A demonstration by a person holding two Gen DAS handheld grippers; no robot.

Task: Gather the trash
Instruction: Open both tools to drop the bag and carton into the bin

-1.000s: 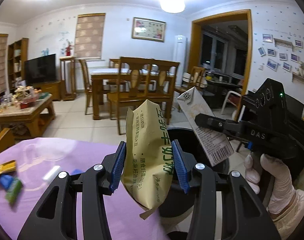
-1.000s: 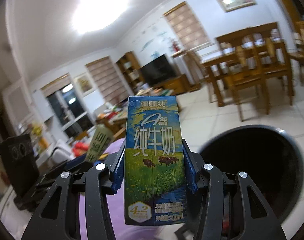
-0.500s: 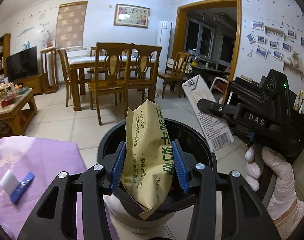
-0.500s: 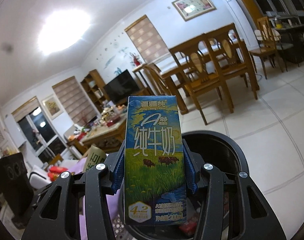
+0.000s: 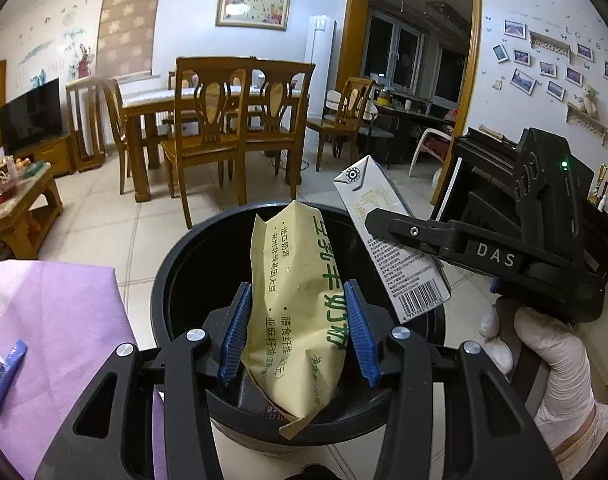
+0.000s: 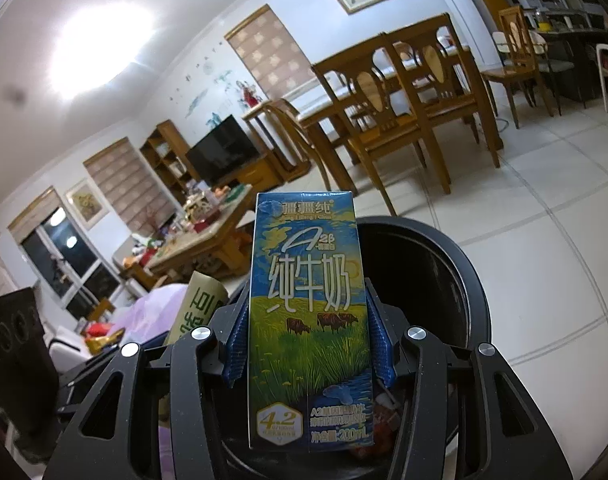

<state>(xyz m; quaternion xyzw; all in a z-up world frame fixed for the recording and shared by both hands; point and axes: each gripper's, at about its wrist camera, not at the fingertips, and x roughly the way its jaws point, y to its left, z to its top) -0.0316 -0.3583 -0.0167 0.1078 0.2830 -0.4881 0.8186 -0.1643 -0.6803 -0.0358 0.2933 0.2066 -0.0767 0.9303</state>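
My left gripper (image 5: pixel 296 336) is shut on a crumpled tan milk-powder pouch (image 5: pixel 300 304) and holds it over the open black trash bin (image 5: pixel 172 264). My right gripper (image 6: pixel 308 344) is shut on a blue and green milk carton (image 6: pixel 308 320), also over the bin (image 6: pixel 456 280). In the left wrist view the right gripper (image 5: pixel 388 224) shows at the right with the carton's white back (image 5: pixel 400 256) tilted above the bin's right rim. The pouch's top (image 6: pixel 202 304) shows at the left in the right wrist view. Some wrappers lie in the bin's bottom.
A table with a purple cloth (image 5: pixel 52 320) stands left of the bin, with a blue wrapper (image 5: pixel 6 372) on it. Wooden dining chairs and table (image 5: pixel 224 120) stand behind on the tiled floor. A cluttered coffee table (image 5: pixel 12 200) is at far left.
Both grippers have moved from beside the purple table to over the bin's mouth, each still holding its item. The bin now fills the lower middle of both views.
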